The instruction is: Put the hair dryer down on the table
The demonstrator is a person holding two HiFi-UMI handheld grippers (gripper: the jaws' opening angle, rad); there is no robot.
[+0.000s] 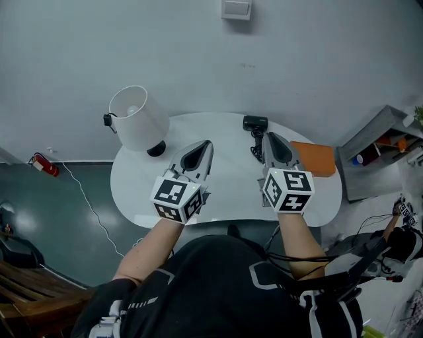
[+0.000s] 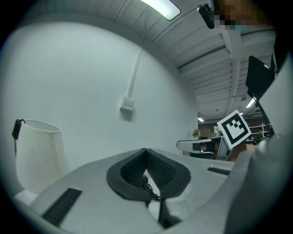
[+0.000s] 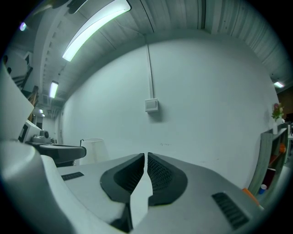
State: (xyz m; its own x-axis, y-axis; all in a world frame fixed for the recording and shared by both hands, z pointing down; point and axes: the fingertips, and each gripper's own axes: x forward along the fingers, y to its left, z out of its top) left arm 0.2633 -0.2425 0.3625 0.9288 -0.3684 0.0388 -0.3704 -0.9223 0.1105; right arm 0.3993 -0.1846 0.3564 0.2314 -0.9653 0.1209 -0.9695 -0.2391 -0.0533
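table: the white rounded table (image 1: 132,181) is sitting against a pale wall (image 1: 317,59), its top looking glossy.
hair dryer: the black hair dryer (image 1: 255,124) is resting on the table near its far edge, with its dark cord bunching just below it. It is sitting just beside the right gripper's tip and no jaw is on it.
right tool: the right gripper (image 1: 269,136) (image 3: 146,156) is hovering over the table's right half, jaws pressed together, gripping nothing.
left tool: the left gripper (image 1: 207,144) (image 2: 145,151) is hovering over the middle of the table, jaws together. A small dark kinked bit is showing at the pad base; cannot tell what it is.
lamp: the white lamp shade (image 1: 135,117) is standing tilted at the table's far left.
right end: an orange flat item (image 1: 316,158) is lying on the table there.
room: a dark teal floor (image 1: 39,218) is showing at left, with a red fire extinguisher (image 1: 43,165) and a white cable (image 1: 89,204) on it. A grey shelf unit (image 1: 377,148) is standing at right. A wall box (image 1: 236,8) is hanging above the table.
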